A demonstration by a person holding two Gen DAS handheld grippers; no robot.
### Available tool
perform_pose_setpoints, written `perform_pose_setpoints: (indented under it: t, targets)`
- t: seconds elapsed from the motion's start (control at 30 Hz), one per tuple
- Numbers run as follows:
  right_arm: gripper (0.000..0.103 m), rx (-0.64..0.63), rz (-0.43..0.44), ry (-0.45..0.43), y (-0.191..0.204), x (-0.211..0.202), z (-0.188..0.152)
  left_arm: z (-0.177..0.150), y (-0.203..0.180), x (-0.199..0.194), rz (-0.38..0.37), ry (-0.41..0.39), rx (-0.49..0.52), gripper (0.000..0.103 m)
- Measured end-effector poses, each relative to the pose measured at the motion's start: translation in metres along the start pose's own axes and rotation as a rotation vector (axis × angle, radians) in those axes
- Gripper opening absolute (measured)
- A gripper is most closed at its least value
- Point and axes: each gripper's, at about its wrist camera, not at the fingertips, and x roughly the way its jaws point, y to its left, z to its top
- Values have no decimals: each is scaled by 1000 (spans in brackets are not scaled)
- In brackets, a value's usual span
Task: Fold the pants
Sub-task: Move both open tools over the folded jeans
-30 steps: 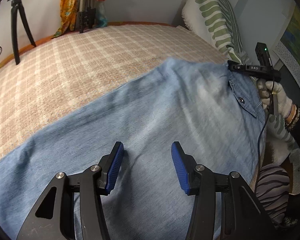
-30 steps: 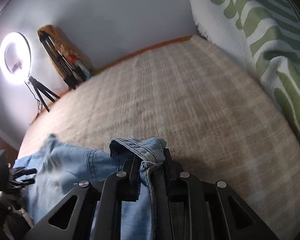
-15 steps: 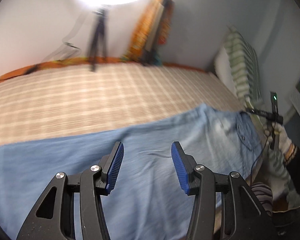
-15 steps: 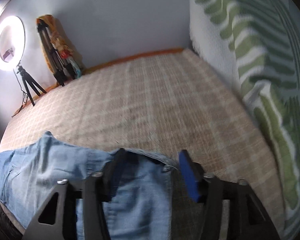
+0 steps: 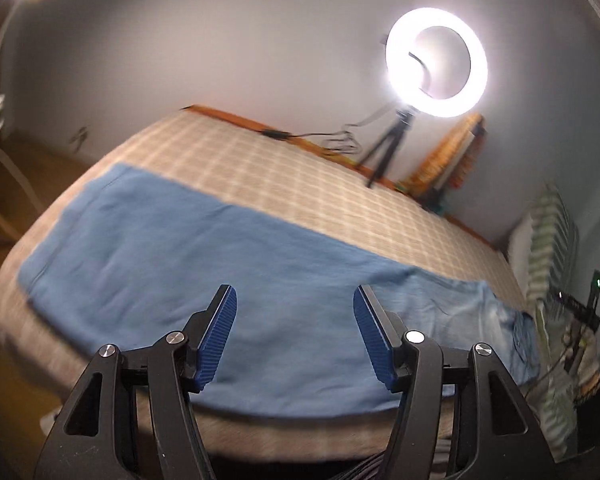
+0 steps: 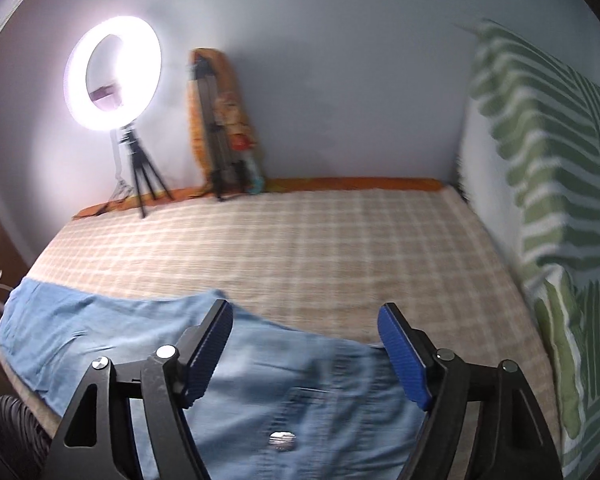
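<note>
Left wrist view shows the left gripper (image 5: 295, 336) spread wide, blue ribbed pads holding nothing, above the light blue denim pants (image 5: 204, 264) lying flat along the near edge of the beige plaid bed (image 5: 300, 184). Right gripper (image 6: 305, 354) likewise gapes empty over the pants' buttoned waist.

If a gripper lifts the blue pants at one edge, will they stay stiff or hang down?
The pants lie flat with soft wrinkles, so they would probably sag. They cover much of the bed, so one-point lifting likely drags the rest.
</note>
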Motion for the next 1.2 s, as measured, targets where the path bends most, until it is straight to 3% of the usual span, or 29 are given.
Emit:
perform_pose_setpoints:
  t: [0.2, 0.4, 0.53, 0.73, 1.0, 1.2]
  targets:
    - [83, -76, 69, 12, 60, 9, -2, -29, 81, -23, 80, -38, -210, 60]
    - [84, -122, 132, 45, 117, 25, -3, -43, 154, -29, 65, -71, -430, 60]
    - [85, -151, 158, 59, 147, 30, -1, -46, 181, -23, 54, -97, -521, 60]
    - [85, -174, 197, 70, 183, 30, 8, -52, 205, -11, 9, -81, -587, 58]
    - [85, -210, 221, 69, 219, 30, 20, -43, 200, 3, -15, -94, -552, 58]
    - [85, -226, 238, 84, 240, 37, 24, -34, 205, 14, -55, -126, -600, 58]
